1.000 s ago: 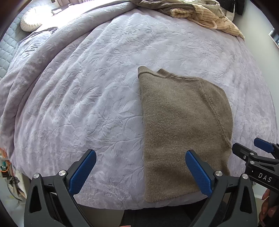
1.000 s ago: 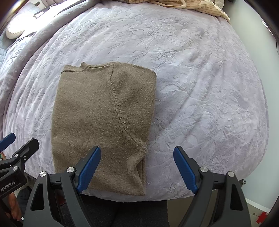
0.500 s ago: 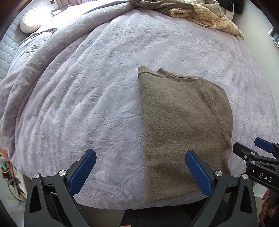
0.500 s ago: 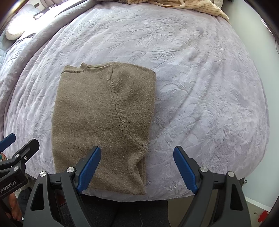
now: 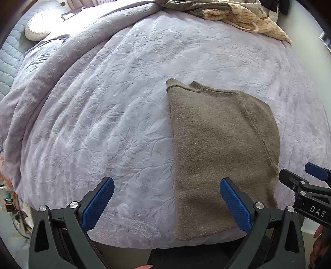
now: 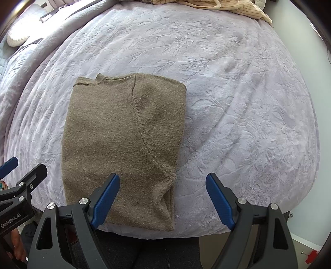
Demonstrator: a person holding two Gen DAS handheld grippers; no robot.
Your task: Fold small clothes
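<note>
A small olive-brown knit sweater lies folded into a narrow rectangle on the lilac bedspread, its hem at the bed's near edge. It also shows in the right wrist view, with a sleeve seam curving down its right part. My left gripper is open and empty, above the sweater's near left edge. My right gripper is open and empty, above the sweater's near right corner. Each gripper shows at the edge of the other's view.
A pile of cream striped and olive clothes lies at the bed's far edge, also in the right wrist view. A white pillow lies far left. The bedspread extends right of the sweater. A wall borders the right side.
Almost nothing differs. Both grippers stay open and hover in the same place over the near edge of the sweater.
</note>
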